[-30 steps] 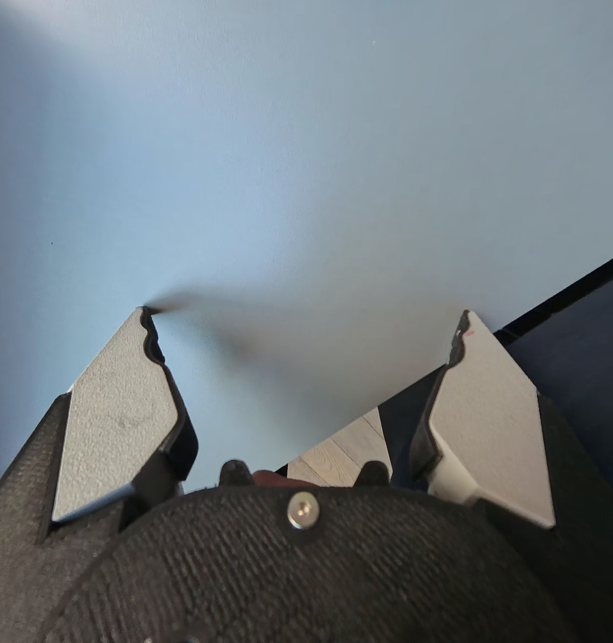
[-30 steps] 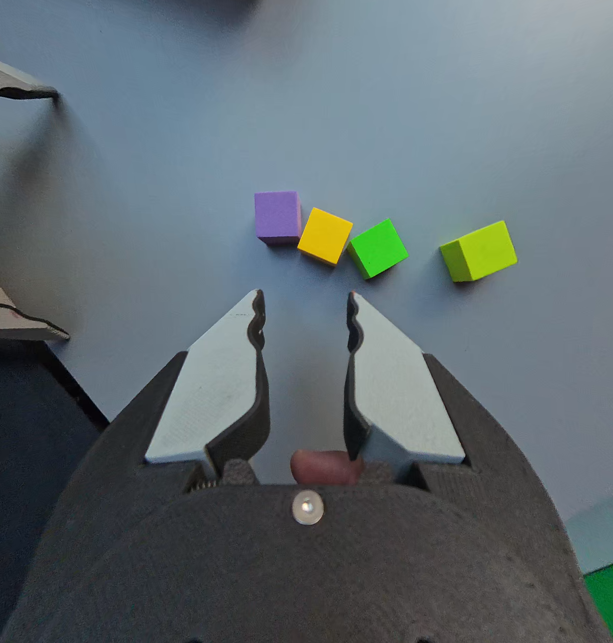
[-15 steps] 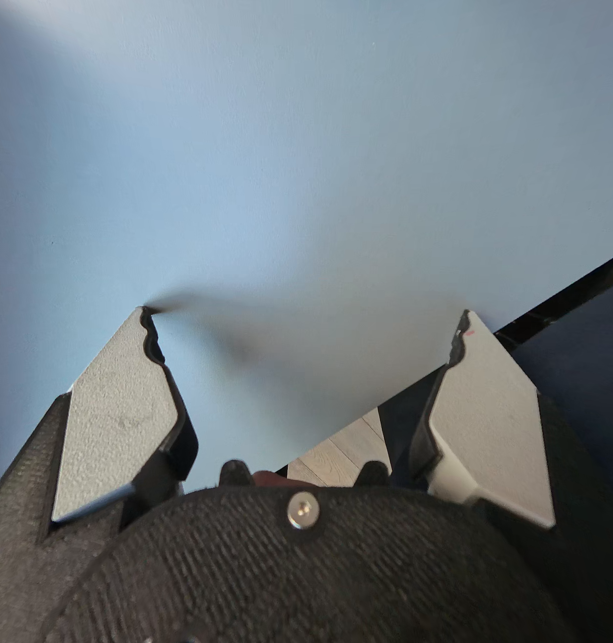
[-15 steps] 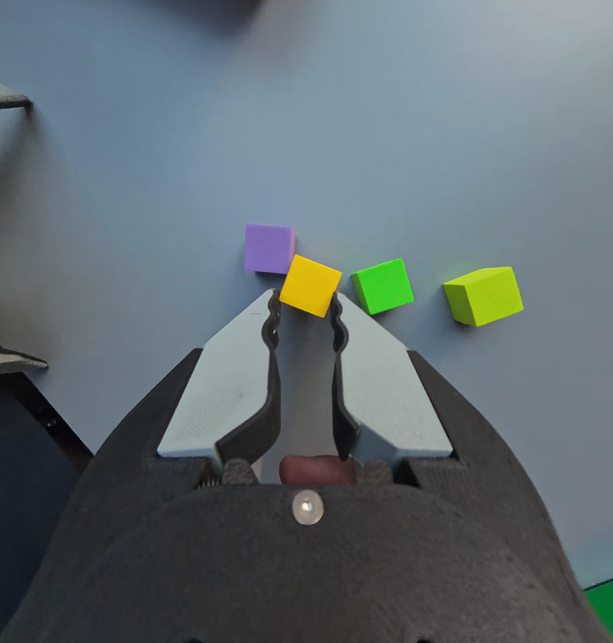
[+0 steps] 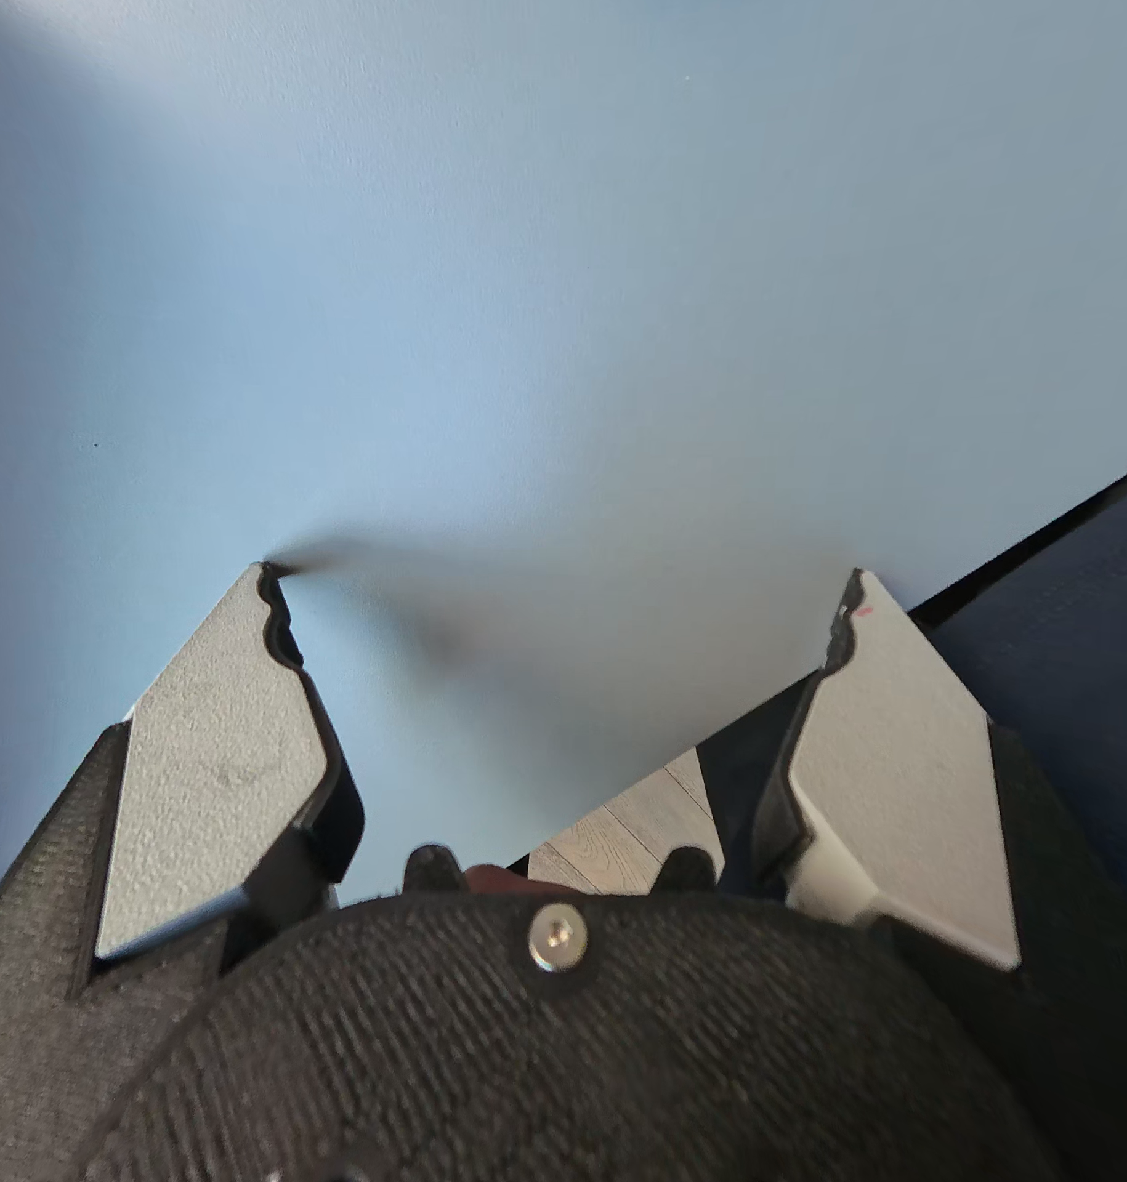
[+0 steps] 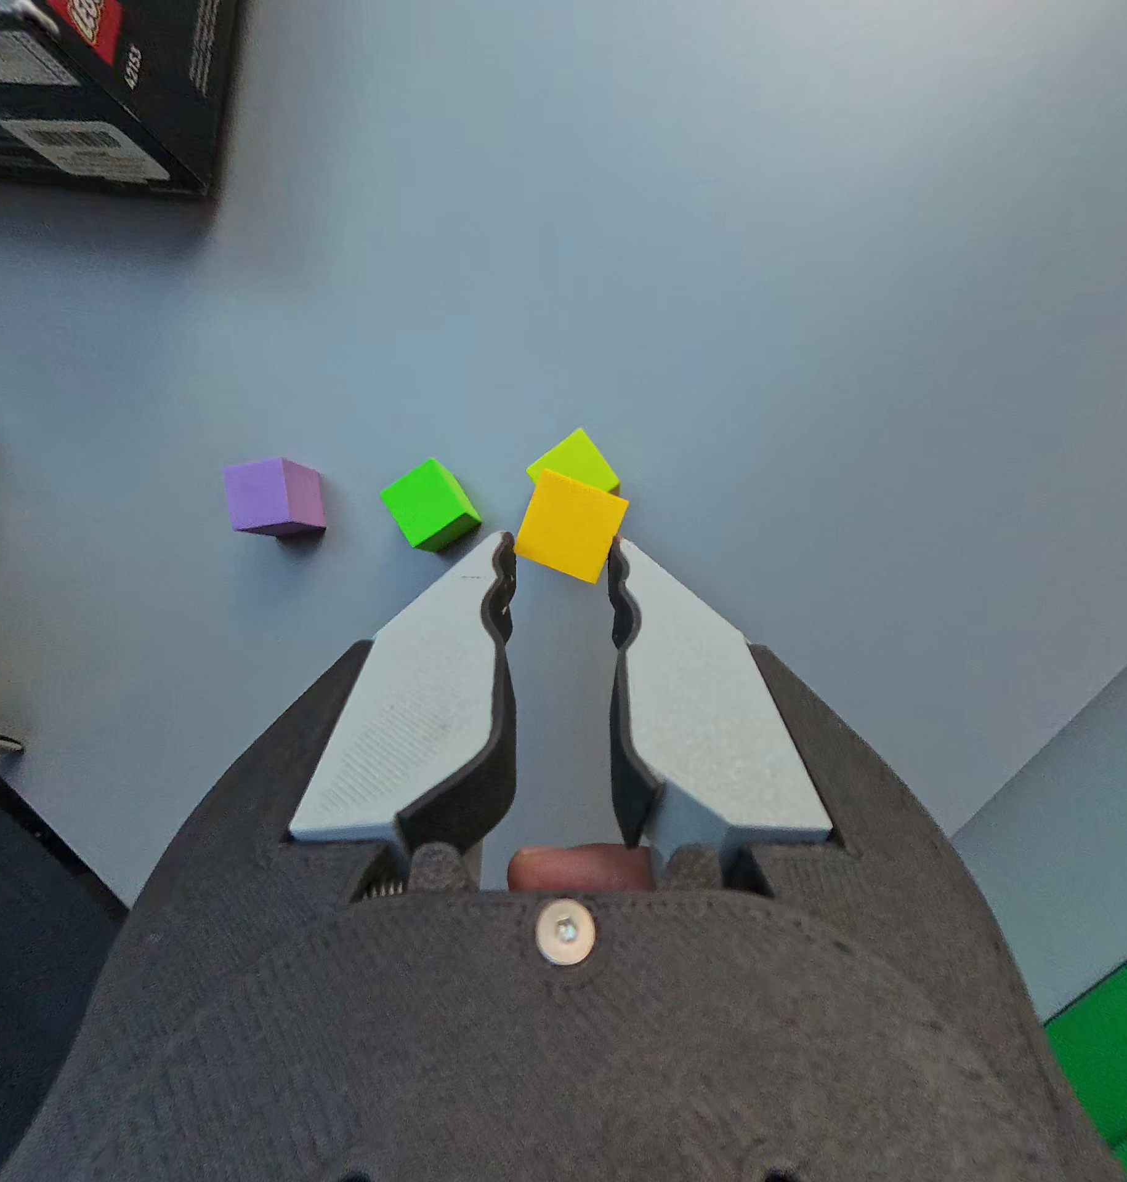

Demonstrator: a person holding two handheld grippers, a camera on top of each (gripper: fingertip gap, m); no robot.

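Note:
In the right wrist view my right gripper is shut on a yellow cube, pinched at its fingertips and held above the blue table. The cube hangs over a lime-green cube that sits on the table and is partly covered by it. A green cube lies to the left, and a purple cube farther left. In the left wrist view my left gripper is wide open and empty, its fingertips resting near the bare blue table.
A black box lies at the far left corner of the table. The table's dark edge runs diagonally at the right of the left wrist view, with wooden floor below. A green surface shows at the lower right. Left tips to right tips: about 30 centimetres.
My right gripper closed on the yellow cube, lifted it from between the purple and green cubes, and carried it right, over the lime-green cube. My left gripper has not moved.

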